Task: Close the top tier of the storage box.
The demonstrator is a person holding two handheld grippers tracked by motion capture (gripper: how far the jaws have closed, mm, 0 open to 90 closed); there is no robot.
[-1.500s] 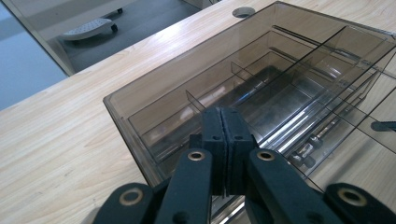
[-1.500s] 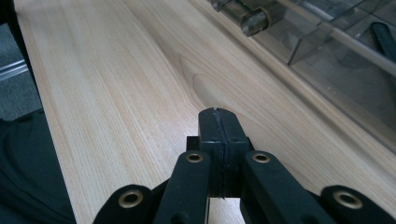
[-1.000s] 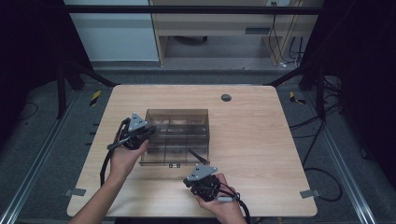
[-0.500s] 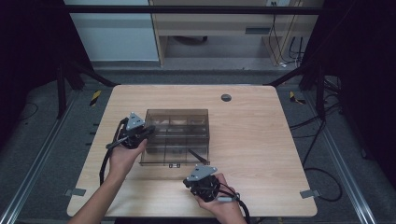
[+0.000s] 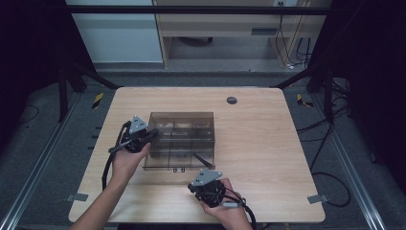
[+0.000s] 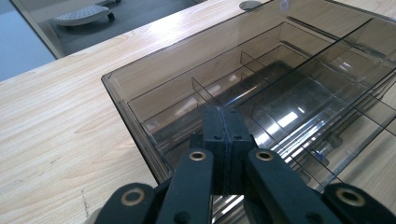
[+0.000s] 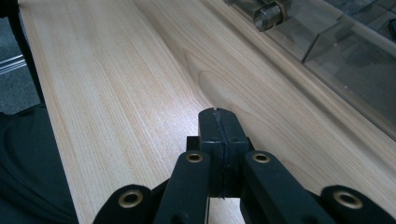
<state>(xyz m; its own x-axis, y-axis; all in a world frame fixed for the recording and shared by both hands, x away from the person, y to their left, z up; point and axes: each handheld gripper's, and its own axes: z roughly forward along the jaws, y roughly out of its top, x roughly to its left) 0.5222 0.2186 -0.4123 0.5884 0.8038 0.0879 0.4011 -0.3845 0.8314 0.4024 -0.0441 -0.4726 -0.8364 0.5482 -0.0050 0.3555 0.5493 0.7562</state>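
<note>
A smoked, see-through compartment box (image 5: 181,140) sits near the middle of the wooden bench (image 5: 268,143), its long sides running left to right in the high view. Thin dividers split its interior into several cells; in the left claw view the cells in sight appear empty. A small latch fitting (image 5: 178,169) sits on the near wall, facing the person, which suggests the box is placed front-side forward for access.

Left claw (image 5: 148,135): held at the box's left end, over or against the left wall. In the left claw view (image 6: 224,140) the jaws are pressed together, with nothing between them. The tips lie above the rim and the nearest cell; whether they touch the plastic cannot be told. This position likely serves to steady or push the box from its end.

Right claw (image 5: 207,176): held low over bare bench just in front of the box's near right corner, apart from it. In the right claw view (image 7: 218,140) the jaws are fully closed on nothing, with wood grain beneath and the box edge and its latch fitting (image 7: 266,14) off to the upper right. This reads as a standby position close to the front wall.

A thin dark rod-like shape (image 5: 202,158) lies at the box's near right corner; its nature is unclear.
</note>
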